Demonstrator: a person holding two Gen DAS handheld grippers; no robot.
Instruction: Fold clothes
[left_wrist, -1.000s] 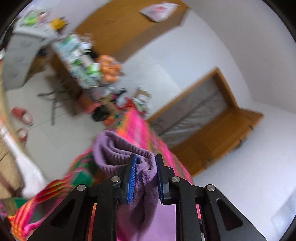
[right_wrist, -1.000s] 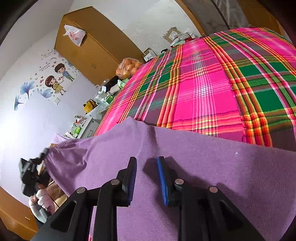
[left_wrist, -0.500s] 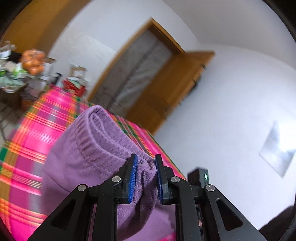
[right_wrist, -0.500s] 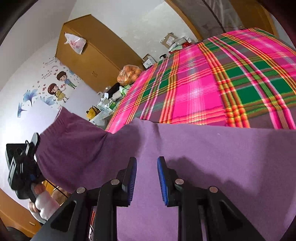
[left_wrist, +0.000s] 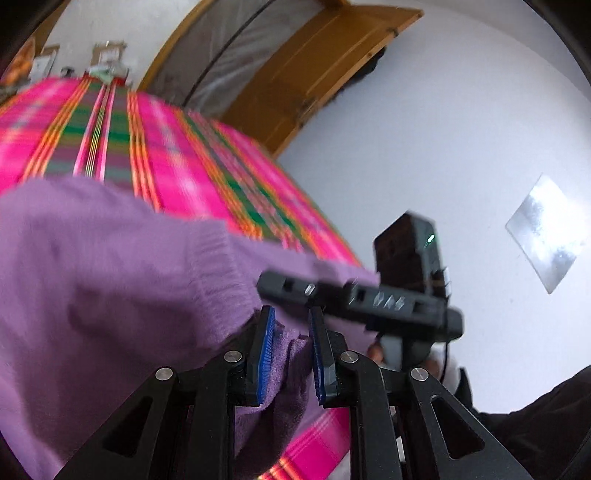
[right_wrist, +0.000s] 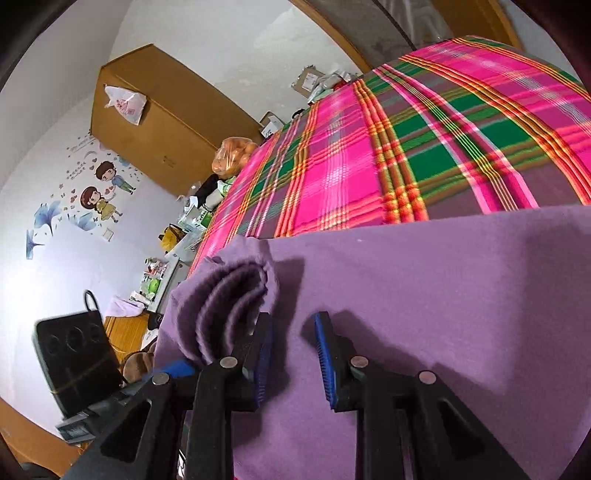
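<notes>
One orange-filled bag (right_wrist: 232, 157) beside the wardrobe (right_wrist: 162, 122).

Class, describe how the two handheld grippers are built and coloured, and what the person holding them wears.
Both the left gripper and right gripper have matte black angular frames with cut-out openings, silver round pins and blue ribbed pads. A black box with a small green light tops the right one. A dark sleeve shows.
</notes>
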